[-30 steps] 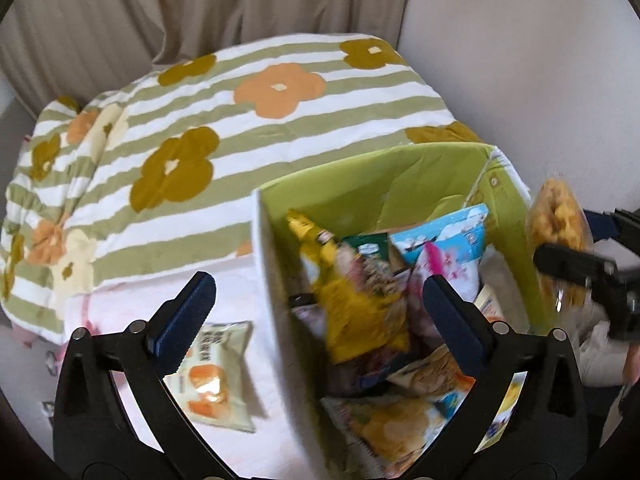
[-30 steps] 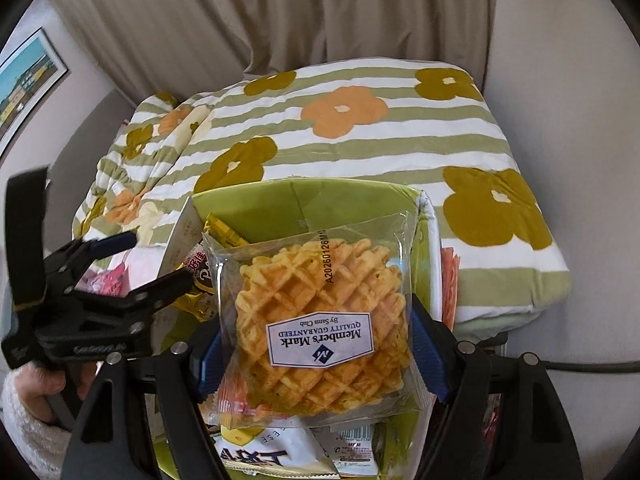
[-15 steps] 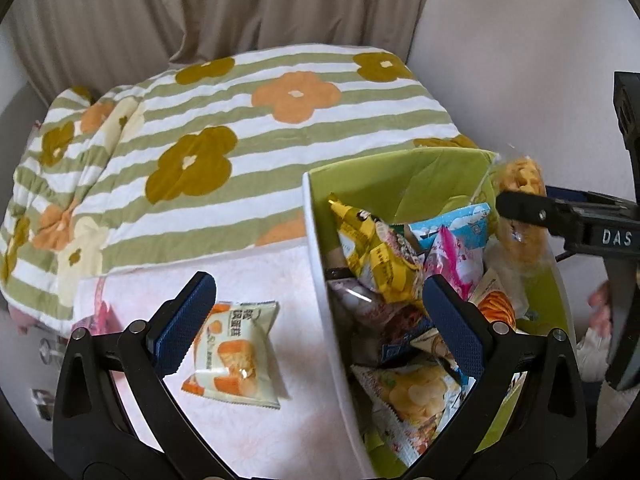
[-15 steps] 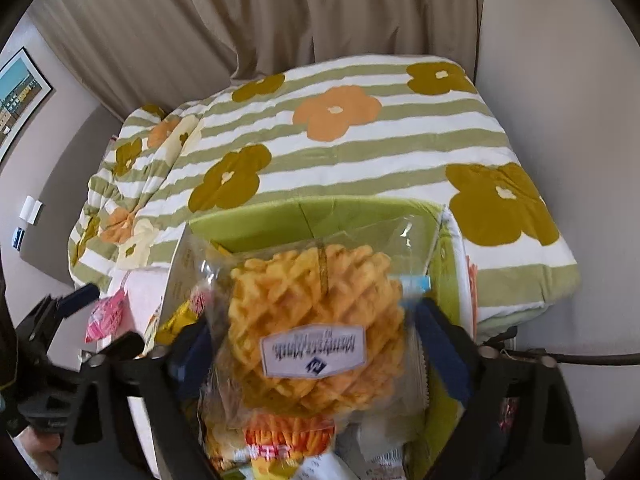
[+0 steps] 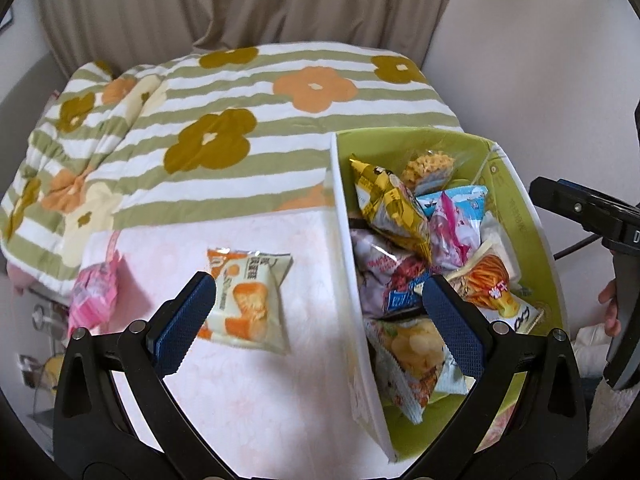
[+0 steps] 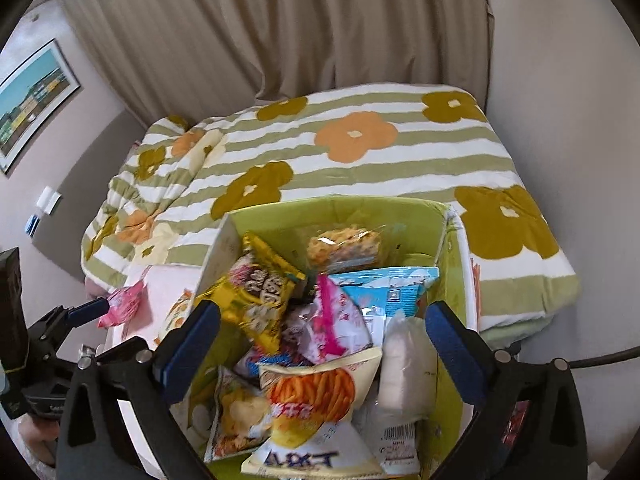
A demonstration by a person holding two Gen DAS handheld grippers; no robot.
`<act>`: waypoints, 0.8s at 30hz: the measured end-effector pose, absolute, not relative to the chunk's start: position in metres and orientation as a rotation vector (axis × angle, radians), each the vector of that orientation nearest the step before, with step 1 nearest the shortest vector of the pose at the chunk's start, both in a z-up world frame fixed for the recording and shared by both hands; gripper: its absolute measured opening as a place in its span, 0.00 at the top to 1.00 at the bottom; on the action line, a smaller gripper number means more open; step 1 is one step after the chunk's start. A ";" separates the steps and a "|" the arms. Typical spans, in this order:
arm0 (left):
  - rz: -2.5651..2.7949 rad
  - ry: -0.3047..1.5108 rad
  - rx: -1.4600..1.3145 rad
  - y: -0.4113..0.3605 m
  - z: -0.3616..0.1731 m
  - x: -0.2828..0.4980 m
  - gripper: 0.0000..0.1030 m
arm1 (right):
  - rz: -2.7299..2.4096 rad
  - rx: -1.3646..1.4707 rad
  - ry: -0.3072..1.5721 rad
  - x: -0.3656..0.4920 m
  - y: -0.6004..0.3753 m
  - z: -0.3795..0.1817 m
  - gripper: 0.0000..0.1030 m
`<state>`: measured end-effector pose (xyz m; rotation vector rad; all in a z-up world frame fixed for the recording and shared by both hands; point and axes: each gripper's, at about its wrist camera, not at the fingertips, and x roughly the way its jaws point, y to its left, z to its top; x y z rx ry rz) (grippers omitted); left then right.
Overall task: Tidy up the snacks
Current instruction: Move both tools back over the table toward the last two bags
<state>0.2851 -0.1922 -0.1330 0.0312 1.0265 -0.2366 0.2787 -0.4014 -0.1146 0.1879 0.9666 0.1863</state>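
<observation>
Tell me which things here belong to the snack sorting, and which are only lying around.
For the job: green box, waffle pack at its far end, yellow bag, orange-stick bag, cake snack and pink packet outside the box, open left gripper, open right gripper.

Only around: flowered quilt, curtain, wall picture.

Waffle pack (image 6: 345,245) in full green box (image 6: 451,280)
</observation>
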 end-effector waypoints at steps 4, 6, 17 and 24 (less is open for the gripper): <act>-0.194 1.016 -0.002 -0.171 -0.124 0.267 0.00 | 0.234 0.159 0.949 0.270 -0.390 -0.104 0.01; -0.163 1.009 -0.005 -0.158 -0.119 0.259 0.00 | 0.261 0.152 0.933 0.265 -0.382 -0.099 0.01; -0.009 0.957 -0.108 -0.038 -0.096 0.250 0.00 | 0.410 0.106 0.877 0.257 -0.286 -0.075 0.01; -0.001 0.957 -0.131 0.045 -0.093 0.271 0.00 | 0.403 0.118 0.908 0.270 -0.209 -0.084 0.01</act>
